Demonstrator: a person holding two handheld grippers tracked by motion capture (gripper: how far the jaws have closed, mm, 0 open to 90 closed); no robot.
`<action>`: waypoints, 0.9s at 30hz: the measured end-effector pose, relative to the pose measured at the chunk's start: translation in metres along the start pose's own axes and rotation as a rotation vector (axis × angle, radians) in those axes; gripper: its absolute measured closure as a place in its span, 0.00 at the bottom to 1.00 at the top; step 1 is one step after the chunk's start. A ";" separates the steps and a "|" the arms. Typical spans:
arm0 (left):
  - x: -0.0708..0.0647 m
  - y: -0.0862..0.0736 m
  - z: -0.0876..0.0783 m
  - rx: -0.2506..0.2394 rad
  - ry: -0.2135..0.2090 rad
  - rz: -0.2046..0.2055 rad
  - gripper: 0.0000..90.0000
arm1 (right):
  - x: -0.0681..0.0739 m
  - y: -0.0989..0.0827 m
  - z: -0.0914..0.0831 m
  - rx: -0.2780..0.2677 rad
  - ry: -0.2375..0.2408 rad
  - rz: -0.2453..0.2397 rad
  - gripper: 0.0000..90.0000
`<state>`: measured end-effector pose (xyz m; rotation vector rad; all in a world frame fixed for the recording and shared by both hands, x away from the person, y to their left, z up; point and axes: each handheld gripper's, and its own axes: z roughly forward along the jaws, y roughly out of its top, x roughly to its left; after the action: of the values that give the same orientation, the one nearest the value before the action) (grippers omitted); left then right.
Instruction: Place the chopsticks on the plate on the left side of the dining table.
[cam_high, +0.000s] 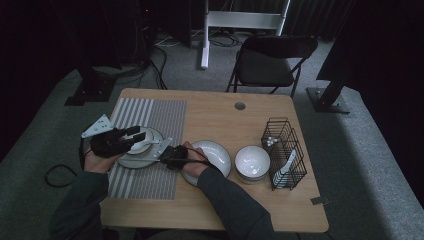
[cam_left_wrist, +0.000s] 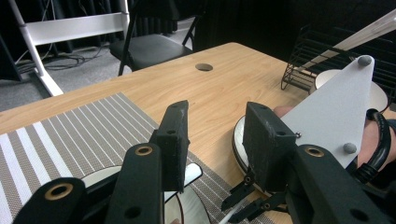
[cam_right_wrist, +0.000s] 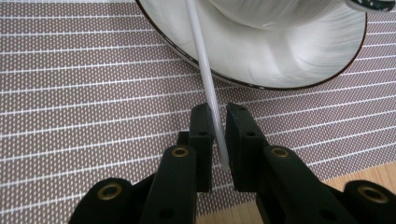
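Observation:
A thin white chopstick leans on the rim of a dark-edged white plate, with its near end between the pads of my right gripper, which is shut on it. That plate lies on a striped placemat and carries a small white bowl. In the high view my right gripper sits at the plate's right edge. My left gripper hovers over the bowl. Its jaws stand open with nothing between them.
A second white plate lies under the right forearm, with a white bowl to its right. A black wire rack holding white utensils stands near the table's right edge. A folding chair stands behind the table.

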<state>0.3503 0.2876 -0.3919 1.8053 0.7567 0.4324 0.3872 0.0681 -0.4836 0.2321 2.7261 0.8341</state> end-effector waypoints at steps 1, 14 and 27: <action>0.000 0.000 0.000 0.001 0.000 -0.001 0.68 | 0.000 0.001 0.001 -0.003 0.001 0.002 0.90; -0.001 0.000 0.003 0.006 -0.008 0.002 0.68 | -0.001 0.006 0.005 -0.003 -0.019 0.004 0.87; -0.002 -0.001 0.005 0.006 -0.013 0.000 0.68 | -0.001 0.001 -0.015 -0.045 0.004 0.021 0.74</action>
<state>0.3518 0.2835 -0.3946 1.8118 0.7495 0.4185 0.3834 0.0613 -0.4710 0.2499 2.7096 0.9010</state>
